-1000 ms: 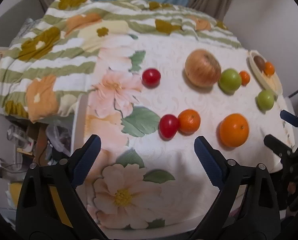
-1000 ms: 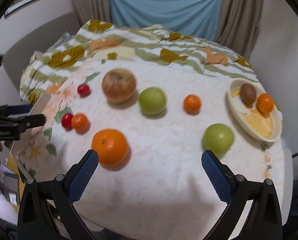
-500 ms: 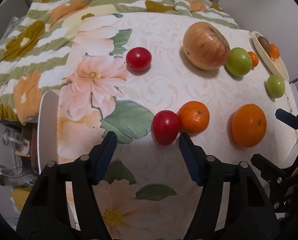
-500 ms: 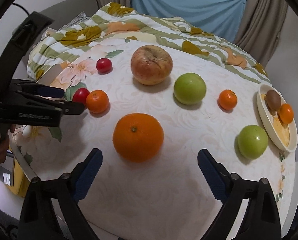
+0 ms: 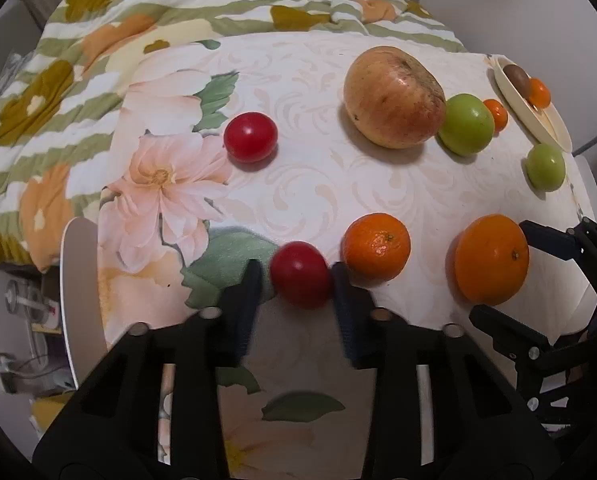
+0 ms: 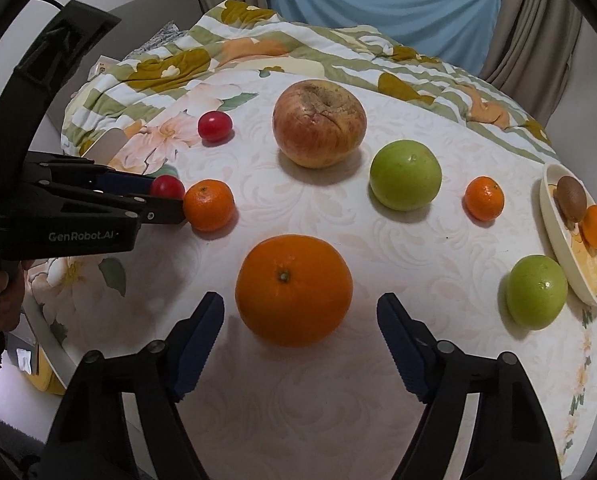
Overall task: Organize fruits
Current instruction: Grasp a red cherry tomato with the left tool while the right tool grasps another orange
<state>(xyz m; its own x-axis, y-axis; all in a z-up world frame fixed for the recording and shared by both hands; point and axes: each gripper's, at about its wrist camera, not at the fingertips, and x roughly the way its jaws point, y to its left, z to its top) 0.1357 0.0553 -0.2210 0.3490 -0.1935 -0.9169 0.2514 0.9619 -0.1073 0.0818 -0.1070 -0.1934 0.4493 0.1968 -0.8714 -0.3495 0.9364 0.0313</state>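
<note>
1. The left gripper (image 5: 296, 276) has its two fingers closed in on a red tomato (image 5: 301, 274), one pad at each side; whether both pads press it I cannot tell.
2. That tomato sits on the table (image 5: 338, 184), just beside a small mandarin (image 5: 376, 246) that lies against the right finger.
3. A second tomato (image 5: 251, 136) lies farther back, well apart from the first.
4. The right gripper (image 6: 300, 340) is spread wide, a finger on either side of the big orange (image 6: 293, 290), touching nothing.
5. Beyond the orange stand a large apple (image 6: 319, 123) and a green fruit (image 6: 405, 174), with another mandarin (image 6: 484, 198) near it.
6. A plate (image 6: 548, 216) at the right edge of the table holds a kiwi (image 6: 572, 199) and a small orange fruit (image 6: 596, 226); a second green fruit (image 6: 536, 297) sits just beside the plate.
</note>
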